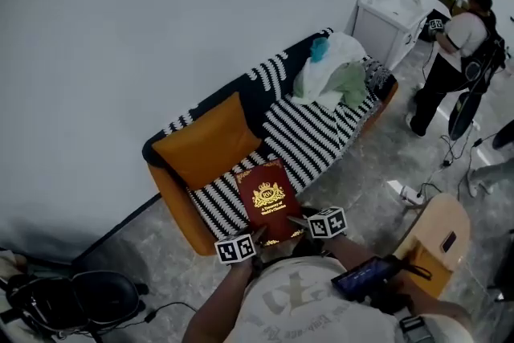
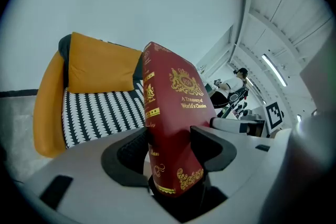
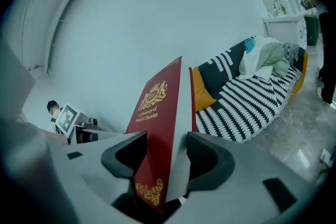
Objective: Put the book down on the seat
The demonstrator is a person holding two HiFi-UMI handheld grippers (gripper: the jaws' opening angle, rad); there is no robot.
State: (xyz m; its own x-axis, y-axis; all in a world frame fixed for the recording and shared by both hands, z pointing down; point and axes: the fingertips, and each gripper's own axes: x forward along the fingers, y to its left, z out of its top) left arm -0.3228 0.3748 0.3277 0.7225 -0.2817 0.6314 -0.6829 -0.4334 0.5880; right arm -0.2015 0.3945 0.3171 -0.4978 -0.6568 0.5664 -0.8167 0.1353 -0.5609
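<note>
Red with gold print, the book is held in the air by both grippers, over the front edge of the sofa's striped seat and just beside the orange cushion.

Left gripper: its jaws stand wide and are clamped on the near end of the book at the spine side, the right-hand one pressing on the front cover.

Right gripper: its jaws also stand wide and are closed on the same near end at the page-edge side, one on the front cover and one against the back.

From the head view the book's long axis runs away from the person toward the sofa, its near short edge at the two grippers. The front cover faces up, with the crest and title upright to the person, the spine on the left and the pages on the right. The far end is tilted up somewhat, above the seat.
</note>
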